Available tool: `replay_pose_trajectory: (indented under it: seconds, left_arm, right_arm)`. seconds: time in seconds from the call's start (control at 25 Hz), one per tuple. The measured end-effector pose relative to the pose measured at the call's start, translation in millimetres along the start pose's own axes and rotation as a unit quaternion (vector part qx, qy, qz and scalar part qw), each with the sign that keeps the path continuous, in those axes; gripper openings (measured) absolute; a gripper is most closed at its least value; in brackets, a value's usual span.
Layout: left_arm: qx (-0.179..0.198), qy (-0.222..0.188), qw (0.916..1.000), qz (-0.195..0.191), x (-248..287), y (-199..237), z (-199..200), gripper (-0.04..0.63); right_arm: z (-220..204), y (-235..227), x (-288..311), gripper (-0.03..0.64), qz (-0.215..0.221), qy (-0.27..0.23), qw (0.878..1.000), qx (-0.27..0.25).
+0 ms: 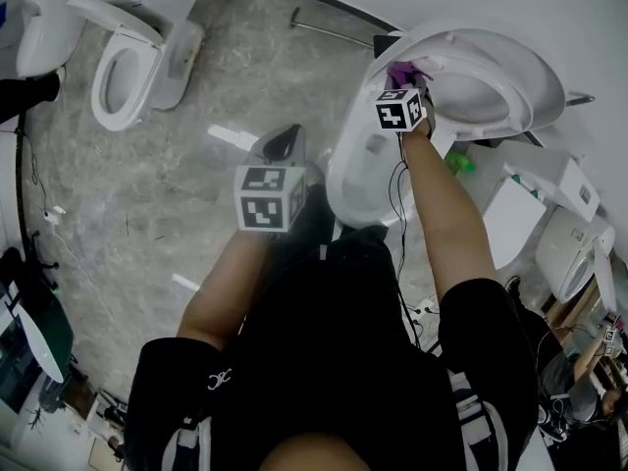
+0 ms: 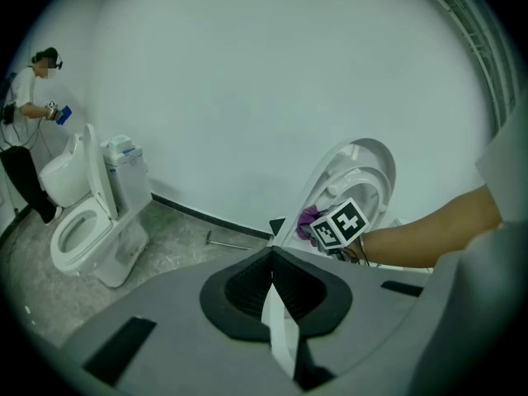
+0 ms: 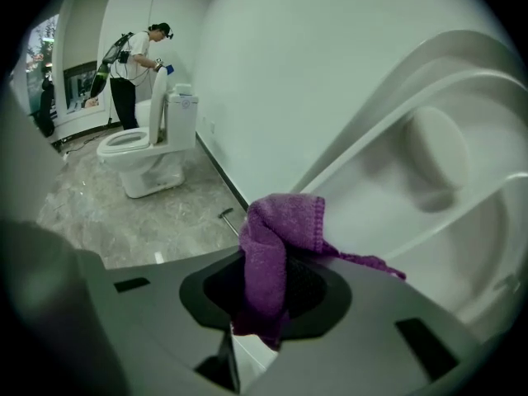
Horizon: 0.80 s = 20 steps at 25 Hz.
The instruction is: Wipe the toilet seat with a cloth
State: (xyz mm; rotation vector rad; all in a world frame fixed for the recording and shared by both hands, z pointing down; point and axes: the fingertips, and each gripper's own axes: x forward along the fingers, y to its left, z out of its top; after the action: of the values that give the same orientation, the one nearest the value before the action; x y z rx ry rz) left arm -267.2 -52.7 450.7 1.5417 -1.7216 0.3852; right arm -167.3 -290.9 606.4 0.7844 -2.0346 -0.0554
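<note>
No legible txt, brand names or nos. anywhere. Only markings are b/w square code patterns, no letters. They sit on the left marker cube [image 1: 268, 198], approx. 10 o'clock from head-view centre, and the right marker cube [image 1: 399, 109], approx. 1 o'clock. Everything else is unmarked or too small to read.

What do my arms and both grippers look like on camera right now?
The left gripper and right gripper are grey shells with a black recess in the middle. Each carries a white cube with black square markers. A thin black cable runs along the right forearm. Sleeves are short and black.
</note>
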Motion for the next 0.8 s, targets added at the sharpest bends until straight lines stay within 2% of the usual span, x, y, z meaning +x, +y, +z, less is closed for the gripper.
replay_pose_trajectory:
  seconds: [0.24,0.52,0.8]
  left_arm:
    - [0.001,0.015,0.9999,-0.003,21.4,5.1,-9.5,-0.003]
    - [0.006,0.033,0.9994,-0.009,31.0,7.5,-18.4,-0.003]
    - [0.017,0.035,0.9991,-0.019,38.0,1.2,-11.1,-0.003]
  right_arm:
    - [-15.7,13.5,23.6,0.091,0.006,0.005,1.0,-0.004]
    - [-17.1,19.7,17.9,0.091,0.012,-0.009,1.0,0.01]
    - [-20.6,33.3,15.8,0.091,0.024,-0.01,1.0,0.016]
